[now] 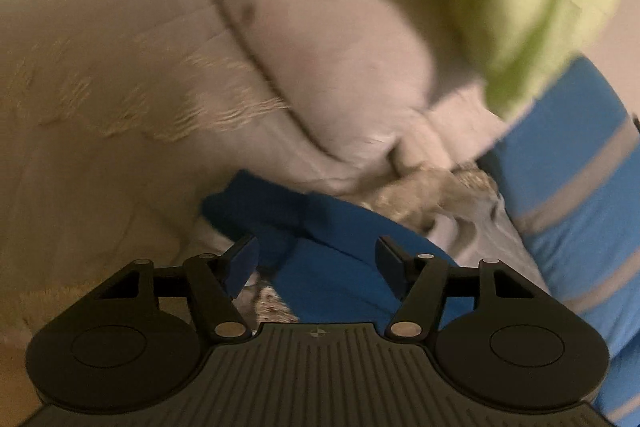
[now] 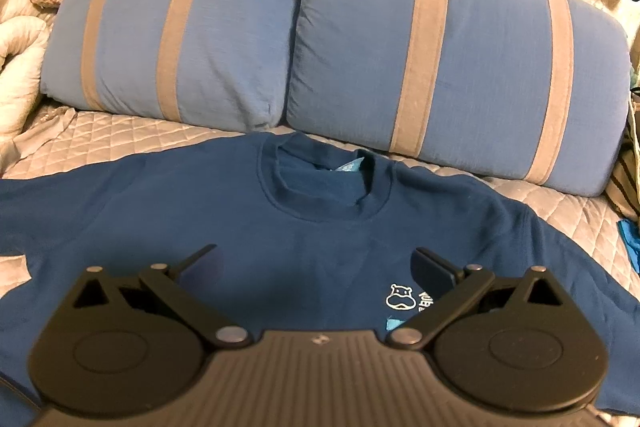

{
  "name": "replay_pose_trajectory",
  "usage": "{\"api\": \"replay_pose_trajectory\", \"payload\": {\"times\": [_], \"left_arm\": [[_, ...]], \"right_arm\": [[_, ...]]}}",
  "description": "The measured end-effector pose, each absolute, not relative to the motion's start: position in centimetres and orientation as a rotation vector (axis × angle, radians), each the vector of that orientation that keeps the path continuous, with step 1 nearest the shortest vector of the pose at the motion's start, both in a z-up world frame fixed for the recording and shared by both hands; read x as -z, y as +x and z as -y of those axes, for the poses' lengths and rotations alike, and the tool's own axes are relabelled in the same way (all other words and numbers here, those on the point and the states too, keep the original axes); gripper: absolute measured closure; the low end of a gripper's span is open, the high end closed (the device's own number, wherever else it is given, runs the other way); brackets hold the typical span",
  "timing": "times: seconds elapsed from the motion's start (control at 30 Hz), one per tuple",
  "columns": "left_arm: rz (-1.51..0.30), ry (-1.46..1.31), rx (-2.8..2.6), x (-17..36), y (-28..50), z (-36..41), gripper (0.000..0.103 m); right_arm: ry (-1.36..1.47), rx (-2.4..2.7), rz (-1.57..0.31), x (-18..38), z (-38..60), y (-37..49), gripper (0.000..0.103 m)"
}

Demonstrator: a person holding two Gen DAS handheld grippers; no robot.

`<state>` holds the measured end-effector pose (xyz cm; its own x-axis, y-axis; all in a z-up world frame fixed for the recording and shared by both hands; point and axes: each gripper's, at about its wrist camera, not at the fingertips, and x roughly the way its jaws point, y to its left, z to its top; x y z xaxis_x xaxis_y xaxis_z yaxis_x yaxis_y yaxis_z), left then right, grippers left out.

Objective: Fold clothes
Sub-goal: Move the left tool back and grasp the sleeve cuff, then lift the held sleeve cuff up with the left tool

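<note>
Sweatshirt (image 2: 280, 247) before two pillows (image 2: 180, 39)

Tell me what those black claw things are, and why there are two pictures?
Each claw is a gripper that a person holds, one in each hand, with a small camera looking along its two fingers. One picture comes from the left gripper, the other from the right gripper. Both are open and hold nothing. The right camera shows a blue sweatshirt spread flat on a quilted cover, in front of two blue striped cushions. The left picture is blurry: blue cloth, bedding, something lime green.
</note>
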<state>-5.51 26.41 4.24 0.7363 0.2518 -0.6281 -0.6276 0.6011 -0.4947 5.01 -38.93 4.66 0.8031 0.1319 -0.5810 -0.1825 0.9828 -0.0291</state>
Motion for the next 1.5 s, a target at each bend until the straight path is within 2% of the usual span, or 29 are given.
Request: {"api": "replay_pose_trajectory", "payload": {"times": [0.13,0.27,0.4,0.5,1.0,1.5], "left_arm": [[-0.530,-0.887,-0.591,-2.9,-6.3,-28.1,0.039],[-0.536,-0.888,-0.595,-2.8,-6.0,-28.0,0.045],[-0.543,-0.838,-0.591,-3.5,-5.5,-27.2,0.077],[-0.549,-0.801,-0.587,-4.0,-5.0,-26.7,0.086],[-0.533,-0.502,-0.518,-8.8,-2.9,-21.9,0.089],[-0.457,-0.291,-0.341,-12.2,0.7,-13.2,0.090]], "right_arm": [[-0.071,-0.170,-0.617,-4.7,39.1,4.9,0.000],[-0.058,-0.169,-0.625,-4.8,39.2,5.1,0.000],[-0.054,-0.168,-0.631,-4.7,39.2,5.2,0.000],[-0.052,-0.165,-0.640,-4.7,39.2,5.3,0.000],[-0.029,-0.155,-0.672,-4.4,39.8,5.7,0.000],[0.030,-0.209,-0.646,-5.1,39.9,5.2,0.000]]}}
